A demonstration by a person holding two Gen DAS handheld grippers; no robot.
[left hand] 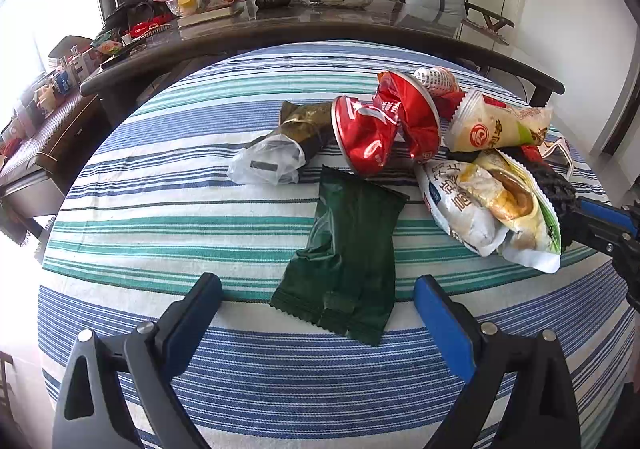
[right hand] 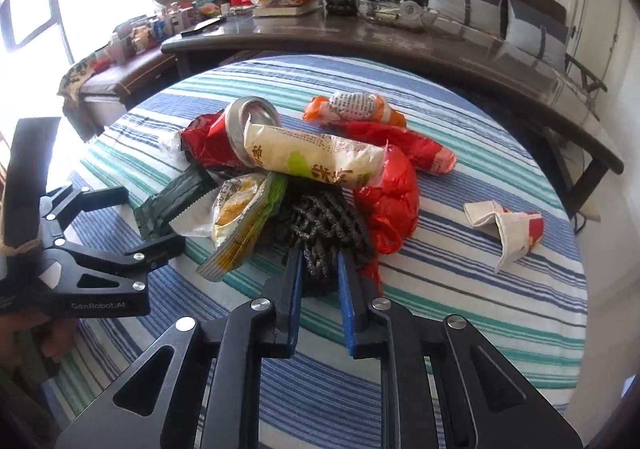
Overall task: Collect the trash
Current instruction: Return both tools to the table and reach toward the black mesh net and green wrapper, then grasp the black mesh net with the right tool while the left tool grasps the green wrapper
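Right wrist view: right gripper (right hand: 318,269) is clamped on a black mesh bundle (right hand: 320,225), pads pressing its near end; the bundle runs straight ahead under the trash heap. Whether it is a net bag cannot be told. Left gripper (left hand: 318,313) hangs with jaws wide apart over the striped cloth (left hand: 240,369) of the table, nothing between the pads.

Just ahead of it, nearly centred in the gap, lies the dark green wrapper (left hand: 348,257), long axis running away and slightly right. Left hand is the nearer one for it; a short forward drop would likely bracket its near crimped edge.

Beyond: white-yellow snack bags (left hand: 496,205), crushed red can (left hand: 372,133), cream wrapper (left hand: 492,125), clear plastic bag (left hand: 264,165).

Far off, glass bowls (left hand: 192,3) on the dark table (left hand: 360,29) hold fruit. No bin in view.
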